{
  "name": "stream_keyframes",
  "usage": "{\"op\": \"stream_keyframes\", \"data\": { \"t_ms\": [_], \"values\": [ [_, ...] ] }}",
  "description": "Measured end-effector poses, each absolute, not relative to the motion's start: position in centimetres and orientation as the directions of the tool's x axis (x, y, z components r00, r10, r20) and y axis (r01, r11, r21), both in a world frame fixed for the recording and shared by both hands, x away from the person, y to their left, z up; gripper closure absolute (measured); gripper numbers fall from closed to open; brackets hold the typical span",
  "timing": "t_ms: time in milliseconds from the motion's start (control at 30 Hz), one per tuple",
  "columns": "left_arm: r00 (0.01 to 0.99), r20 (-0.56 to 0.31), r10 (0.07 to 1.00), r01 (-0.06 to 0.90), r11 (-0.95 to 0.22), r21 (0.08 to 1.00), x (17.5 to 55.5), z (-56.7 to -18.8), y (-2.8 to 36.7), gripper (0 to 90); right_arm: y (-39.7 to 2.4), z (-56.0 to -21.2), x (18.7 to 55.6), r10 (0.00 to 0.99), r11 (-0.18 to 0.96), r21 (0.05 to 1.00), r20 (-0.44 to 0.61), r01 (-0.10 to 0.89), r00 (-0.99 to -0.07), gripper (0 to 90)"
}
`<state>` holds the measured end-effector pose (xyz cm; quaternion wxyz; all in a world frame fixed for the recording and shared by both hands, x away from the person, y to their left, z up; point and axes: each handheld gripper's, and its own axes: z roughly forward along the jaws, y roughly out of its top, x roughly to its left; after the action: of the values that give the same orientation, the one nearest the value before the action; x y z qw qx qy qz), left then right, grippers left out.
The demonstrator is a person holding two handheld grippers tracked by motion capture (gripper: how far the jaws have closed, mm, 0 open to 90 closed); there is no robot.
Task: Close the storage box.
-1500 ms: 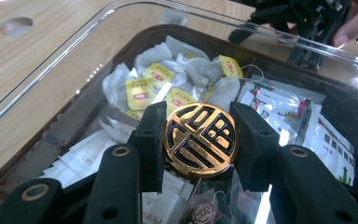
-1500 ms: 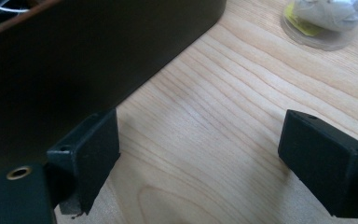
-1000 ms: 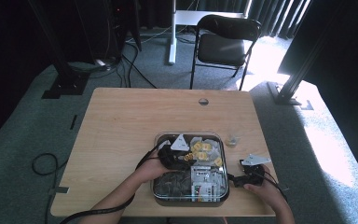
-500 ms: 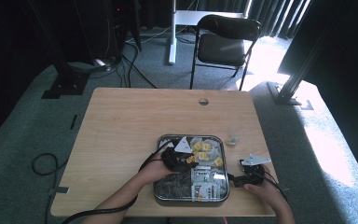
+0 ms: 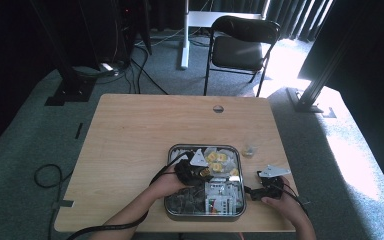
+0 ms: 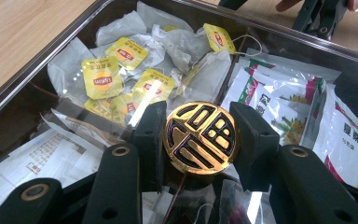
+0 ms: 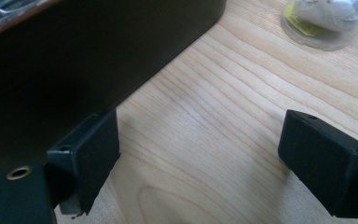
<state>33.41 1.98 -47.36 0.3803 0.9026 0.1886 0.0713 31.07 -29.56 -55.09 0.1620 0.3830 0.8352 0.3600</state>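
Over the tea box (image 5: 170, 212), left gripper (image 6: 199, 140) clamps the lid knob (image 6: 199, 137) (slip risk); right gripper (image 7: 200, 158) gapes idle.

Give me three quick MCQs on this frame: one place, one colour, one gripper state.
1. Where is the small cup?
A. On the table right of the box
B. Inside the box
C. On the chair

2. What colour are the tea bag tags?
A. Blue
B. Yellow
C. White

3. What is the left gripper doing?
A. Open above bare wood
B. Shut on a tea bag
C. Shut on the gold knob

Key: 1 A, the cup stands on the table just off the box, apart from it. 2 B, the tags are yellow with a red mark. 3 C, both jaws press the sides of the knob on the clear lid, while the right gripper is open beside the box.
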Motion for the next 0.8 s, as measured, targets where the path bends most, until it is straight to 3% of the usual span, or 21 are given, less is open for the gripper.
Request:
{"op": "stream_keyframes", "data": {
  "t_ms": [300, 367, 600, 733, 800],
  "values": [
    [0.918, -0.033, 0.396, 0.296, -0.626, 0.721, 33.6, -47.5, 2.0, 58.1, -29.6, -55.1, 31.1, 0.756, 0.448, 0.725, 0.005, 0.523, -0.654, 12.0],
    [0.912, -0.078, 0.403, 0.327, -0.6, 0.73, 33.7, -47.4, 2.2, 53.9, -29.6, -55.1, 31.1, 0.756, 0.448, 0.725, 0.005, 0.523, -0.654, 12.0],
    [0.913, -0.103, 0.395, 0.333, -0.576, 0.746, 33.8, -46.7, 2.7, 42.5, -29.6, -55.1, 31.1, 0.756, 0.447, 0.725, 0.005, 0.523, -0.654, 12.0],
    [0.911, -0.126, 0.393, 0.347, -0.565, 0.749, 33.9, -46.6, 2.9, 29.1, -29.6, -55.1, 31.1, 0.756, 0.447, 0.725, 0.005, 0.523, -0.654, 12.0],
    [0.901, -0.143, 0.409, 0.368, -0.55, 0.75, 34.0, -46.6, 3.2, 26.8, -29.6, -55.1, 31.1, 0.756, 0.447, 0.725, 0.005, 0.523, -0.654, 12.0]
  ]
}}
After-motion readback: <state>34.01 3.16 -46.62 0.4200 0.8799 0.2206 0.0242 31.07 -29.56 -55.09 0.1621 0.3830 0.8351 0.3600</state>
